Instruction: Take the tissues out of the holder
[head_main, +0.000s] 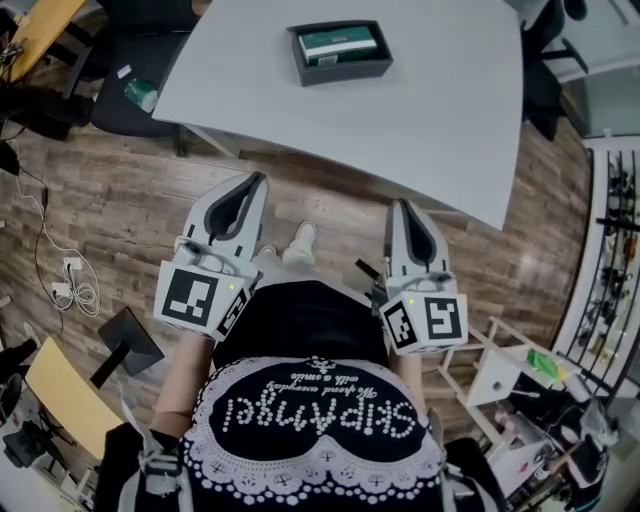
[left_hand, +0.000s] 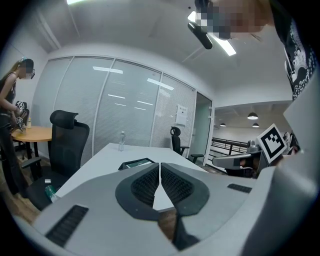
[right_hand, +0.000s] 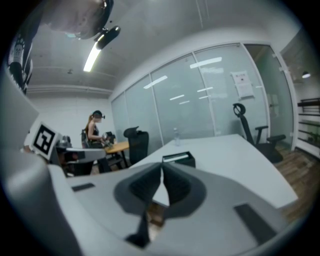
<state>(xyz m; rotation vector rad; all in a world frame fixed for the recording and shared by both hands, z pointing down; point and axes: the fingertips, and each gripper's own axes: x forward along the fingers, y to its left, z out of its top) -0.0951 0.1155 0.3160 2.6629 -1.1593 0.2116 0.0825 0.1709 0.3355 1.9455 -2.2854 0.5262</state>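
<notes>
A dark tissue holder (head_main: 340, 52) with a green-topped tissue pack (head_main: 338, 42) in it stands on the far part of the grey table (head_main: 420, 130). My left gripper (head_main: 259, 181) and right gripper (head_main: 402, 206) are held side by side over the wood floor, short of the table's near edge. Both are shut with nothing between the jaws. In the left gripper view the holder (left_hand: 136, 163) lies just beyond the closed left gripper (left_hand: 160, 165). The right gripper view shows the holder (right_hand: 178, 159) ahead of the closed right gripper (right_hand: 162, 167).
A water bottle (left_hand: 121, 141) stands at the table's far end. Black office chairs (left_hand: 67, 142) stand around the table. A person (right_hand: 95, 131) works at a round wooden table (right_hand: 117, 146) off to the side. Cables (head_main: 70, 285) lie on the floor at left, with shelving (head_main: 610, 260) at right.
</notes>
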